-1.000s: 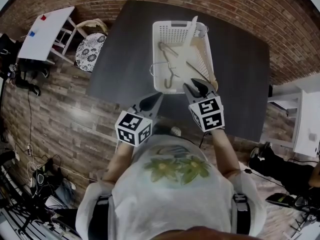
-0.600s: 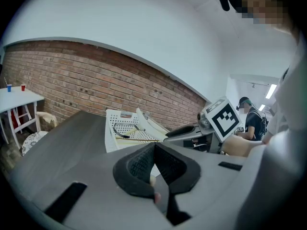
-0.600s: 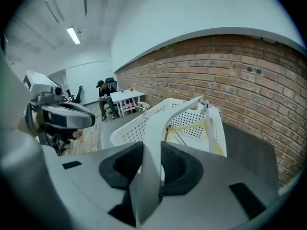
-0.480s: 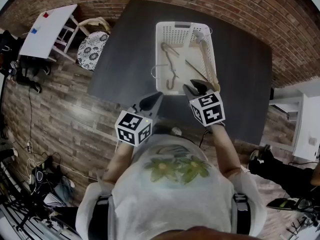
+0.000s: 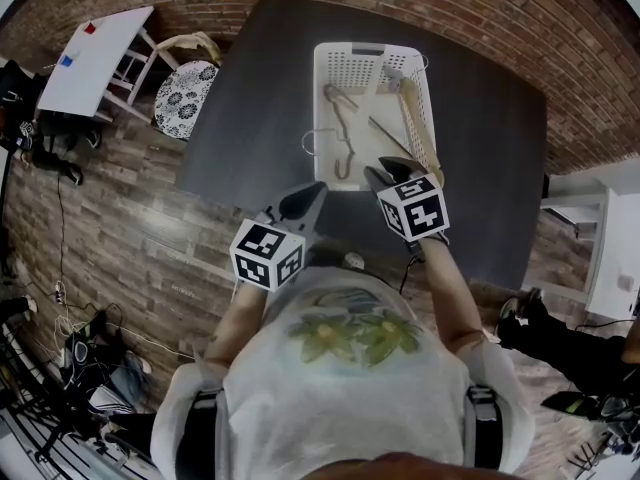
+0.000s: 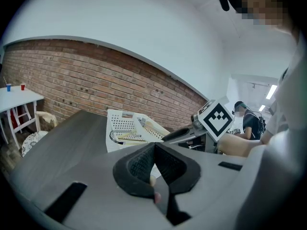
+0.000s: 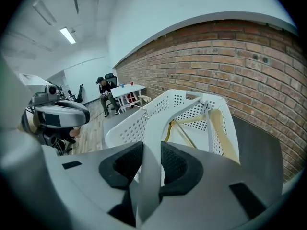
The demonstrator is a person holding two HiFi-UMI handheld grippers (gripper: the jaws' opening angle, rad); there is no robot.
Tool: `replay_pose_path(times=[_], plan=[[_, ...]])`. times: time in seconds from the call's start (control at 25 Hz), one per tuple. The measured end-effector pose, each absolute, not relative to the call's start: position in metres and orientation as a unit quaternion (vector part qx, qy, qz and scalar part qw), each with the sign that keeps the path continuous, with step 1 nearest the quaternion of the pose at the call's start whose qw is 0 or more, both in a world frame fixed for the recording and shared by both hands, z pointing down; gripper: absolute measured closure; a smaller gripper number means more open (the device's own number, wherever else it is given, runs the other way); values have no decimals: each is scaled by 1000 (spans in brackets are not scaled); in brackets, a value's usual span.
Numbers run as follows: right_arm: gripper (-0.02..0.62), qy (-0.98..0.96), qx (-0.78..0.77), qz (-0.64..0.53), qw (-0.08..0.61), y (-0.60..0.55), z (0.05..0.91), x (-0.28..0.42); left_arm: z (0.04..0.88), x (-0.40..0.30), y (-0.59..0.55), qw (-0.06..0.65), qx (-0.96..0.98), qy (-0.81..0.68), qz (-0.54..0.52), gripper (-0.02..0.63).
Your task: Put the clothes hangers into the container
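Right claw (image 5: 388, 172) lowered white hanger (image 7: 151, 152) inside container (image 5: 318, 98) rim.

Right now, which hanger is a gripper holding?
The white hanger: the right gripper pinches one end of it over the white basket. The cream hanger and the metal wire hangers lie loose inside.

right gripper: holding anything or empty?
Right gripper is shut on a white hanger: its own view shows the flat arm pinched between the pads, far end over the basket.
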State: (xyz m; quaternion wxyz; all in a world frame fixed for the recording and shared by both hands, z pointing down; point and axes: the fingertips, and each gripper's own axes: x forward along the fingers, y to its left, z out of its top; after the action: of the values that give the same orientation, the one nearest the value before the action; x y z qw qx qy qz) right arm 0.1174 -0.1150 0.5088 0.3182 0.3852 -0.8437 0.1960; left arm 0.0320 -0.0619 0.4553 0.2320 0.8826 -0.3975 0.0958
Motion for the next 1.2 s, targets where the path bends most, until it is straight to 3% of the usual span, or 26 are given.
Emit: replay_pose_path(times=[0.76,1.2], plan=[[459,-840,358,198,355,-119,514,108,454,33,-74,230,887,-389,93,577],[423,-840,364,127,382,-122,509,104,453,31,-70,230,887,-389,92,577]])
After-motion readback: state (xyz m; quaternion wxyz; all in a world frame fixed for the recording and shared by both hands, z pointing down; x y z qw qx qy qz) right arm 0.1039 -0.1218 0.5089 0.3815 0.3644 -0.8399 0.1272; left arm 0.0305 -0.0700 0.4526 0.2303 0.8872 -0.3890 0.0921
